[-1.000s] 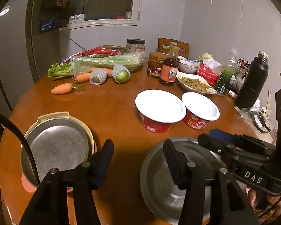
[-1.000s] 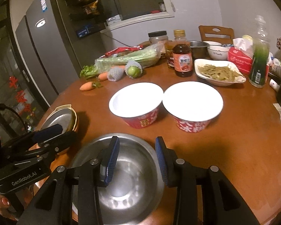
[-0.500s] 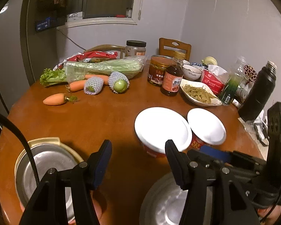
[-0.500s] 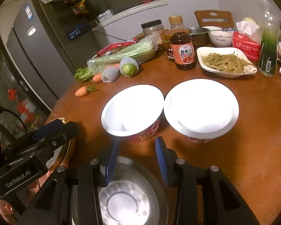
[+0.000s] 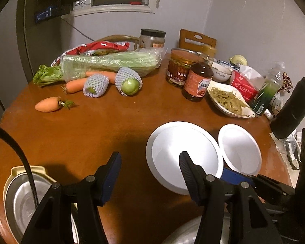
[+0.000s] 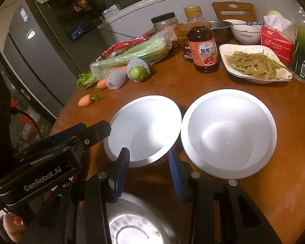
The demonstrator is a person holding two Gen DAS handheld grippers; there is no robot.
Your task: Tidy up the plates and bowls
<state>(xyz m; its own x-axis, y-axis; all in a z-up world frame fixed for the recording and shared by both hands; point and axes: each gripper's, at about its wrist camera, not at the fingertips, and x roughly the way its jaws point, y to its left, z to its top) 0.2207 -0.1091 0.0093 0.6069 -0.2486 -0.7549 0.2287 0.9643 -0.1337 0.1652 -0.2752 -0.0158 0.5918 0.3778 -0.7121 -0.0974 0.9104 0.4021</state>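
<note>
On the round wooden surface (image 5: pixel 103 126) I note two white paper bowls side by side, rims touching or nearly so: the left paper bowl (image 6: pixel 144 128) and the right paper bowl (image 6: pixel 227 132), both upright with nothing in them. A steel bowl (image 6: pixel 132 223) sits at the near edge, directly below my right hand-held gripper (image 6: pixel 148 174), whose blue-padded jaws stand moderately apart with nothing between them. My left hand-held gripper (image 5: pixel 150 174) is spread wide, also holding nothing, over bare wood just left of the left paper bowl. A steel plate (image 5: pixel 20 205) rests inside a yellow-rimmed dish (image 5: pixel 28 169) at the near left edge.

Compared with one second ago, both cameras have advanced toward the paper bowls: these now fill far more of each view, while the steel bowl has slipped to the bottom margin and the steel plate toward the lower-left corner. Jaw spacing on both sides appears unchanged. No object on the surface has shifted.

Beyond, a sauce bottle (image 6: pixel 203 48), a dish of green vegetables (image 6: pixel 254 63), carrots (image 5: pixel 48 104) and bagged celery (image 5: pixel 111 63) are present.
</note>
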